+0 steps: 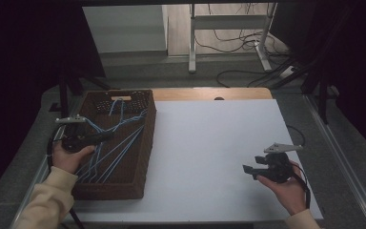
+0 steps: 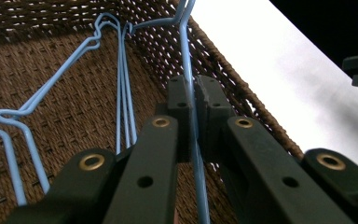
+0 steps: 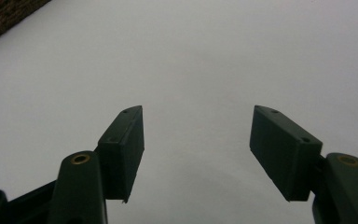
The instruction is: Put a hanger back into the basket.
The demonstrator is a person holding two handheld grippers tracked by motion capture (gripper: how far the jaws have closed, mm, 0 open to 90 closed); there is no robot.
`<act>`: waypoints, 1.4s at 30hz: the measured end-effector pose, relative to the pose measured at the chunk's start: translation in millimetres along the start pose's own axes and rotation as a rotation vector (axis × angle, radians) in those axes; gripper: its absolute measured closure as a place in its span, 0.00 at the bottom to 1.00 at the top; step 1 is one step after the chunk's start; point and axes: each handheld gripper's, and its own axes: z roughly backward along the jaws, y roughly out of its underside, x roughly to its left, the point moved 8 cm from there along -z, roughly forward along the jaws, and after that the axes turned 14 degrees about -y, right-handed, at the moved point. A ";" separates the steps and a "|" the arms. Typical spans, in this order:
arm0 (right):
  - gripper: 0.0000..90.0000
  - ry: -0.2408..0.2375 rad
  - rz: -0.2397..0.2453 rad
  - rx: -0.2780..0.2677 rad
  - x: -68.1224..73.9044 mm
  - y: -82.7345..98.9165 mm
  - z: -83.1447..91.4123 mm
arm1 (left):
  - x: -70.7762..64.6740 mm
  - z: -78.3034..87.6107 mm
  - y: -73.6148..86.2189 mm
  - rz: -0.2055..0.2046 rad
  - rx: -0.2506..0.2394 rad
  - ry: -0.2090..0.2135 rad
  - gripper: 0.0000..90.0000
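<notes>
I am clamping my left tool (image 2: 193,100) on one blue wire hanger (image 2: 189,70) inside the single brown wicker basket (image 1: 143,143) at the bench's (image 1: 209,143) left; several more hangers are lying there, too tangled to count. I am holding my right tool (image 3: 198,140) apart, gripping nothing, over the bare white bench.

left gripper (image 1: 106,137) clamped shut, right gripper (image 1: 249,170) open (hovering low)

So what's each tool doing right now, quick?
Left tool: closed on a blue wire hanger over the wicker basket.
Right tool: open, holding nothing, above the white table.
</notes>
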 end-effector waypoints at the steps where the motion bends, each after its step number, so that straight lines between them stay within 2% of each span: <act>1: 0.40 0.000 0.000 0.000 0.0 0.0 0.0 | 0.0 0.0 0.0 0.000 0.000 0.000 0.95; 4: 0.40 0.001 0.002 0.000 0.0 -0.2 0.2 | 3.7 -0.6 -1.1 0.013 -0.018 -0.022 0.95; 7: 0.40 0.001 -0.001 -0.001 0.4 -0.5 0.5 | 5.5 -2.5 -1.7 0.026 -0.017 -0.025 0.95; 8: 0.40 0.000 -0.001 0.000 0.7 -0.6 0.3 | 6.9 -4.3 -1.6 0.044 -0.021 -0.018 0.95; 9: 0.40 0.000 -0.001 0.000 0.7 -0.6 0.3 | 6.9 -4.3 -1.6 0.044 -0.021 -0.018 0.95; 12: 0.40 0.000 -0.002 0.002 1.5 -0.5 -0.3 | 13.8 -6.5 1.2 0.084 -0.035 -0.033 0.94; 16: 0.40 0.002 -0.002 0.006 1.7 -0.1 -0.6 | 30.3 -8.5 7.1 0.110 -0.018 -0.105 0.93; 17: 0.40 0.002 -0.001 0.004 1.8 -0.2 -0.4 | 30.3 -8.5 7.1 0.110 -0.018 -0.105 0.92; 18: 0.40 0.002 -0.003 0.004 2.0 -0.3 -0.2 | 40.2 -12.5 13.9 0.093 0.033 -0.170 0.90; 19: 0.40 0.002 -0.003 0.004 2.0 -0.3 -0.2 | 40.2 -12.5 13.9 0.093 0.033 -0.170 0.88; 20: 0.40 0.002 -0.003 0.004 2.2 -0.3 0.0 | 46.1 -18.6 23.3 0.080 0.095 -0.207 0.84; 21: 0.40 0.003 -0.003 0.004 2.3 -0.2 0.1 | 46.1 -18.6 23.3 0.080 0.095 -0.207 0.81; 22: 0.40 0.003 -0.003 0.004 2.3 -0.3 0.3 | 47.7 -19.5 25.9 0.072 0.105 -0.230 0.76; 23: 0.40 0.003 -0.003 0.004 2.3 -0.3 0.3 | 47.5 -19.5 26.5 0.067 0.110 -0.238 0.76; 24: 0.40 0.004 -0.006 0.002 2.2 -0.3 0.3 | 45.0 -19.2 26.0 0.050 0.113 -0.246 0.65; 25: 0.40 0.004 -0.006 0.004 1.9 -0.2 0.1 | 45.0 -19.2 26.0 0.050 0.113 -0.246 0.60; 26: 0.40 0.004 -0.006 0.006 1.7 0.0 -0.3 | 44.7 -19.0 25.7 0.039 0.126 -0.267 0.55; 28: 0.40 0.003 -0.004 0.008 1.8 0.2 -0.5 | 46.6 -16.7 23.5 0.044 0.117 -0.290 0.46; 30: 0.40 0.005 -0.005 0.006 1.9 0.1 0.0 | 47.8 -14.4 21.6 0.054 0.104 -0.295 0.41; 32: 0.40 0.006 -0.006 0.001 1.4 -0.1 0.6 | 50.7 -7.1 17.5 0.060 0.076 -0.301 0.42; 34: 0.40 0.008 -0.005 0.006 0.7 0.4 1.1 | 50.4 1.0 13.6 0.073 0.056 -0.274 0.44; 36: 0.40 0.007 -0.006 0.008 0.7 0.5 0.7 | 49.4 11.4 9.9 0.070 0.040 -0.269 0.46; 39: 0.40 0.007 -0.006 0.004 1.1 0.2 0.6 | 47.6 17.6 9.4 0.065 0.045 -0.260 0.52; 42: 0.40 0.008 -0.005 -0.001 1.3 -0.1 2.2 | 43.8 35.9 14.2 0.030 0.085 -0.258 0.66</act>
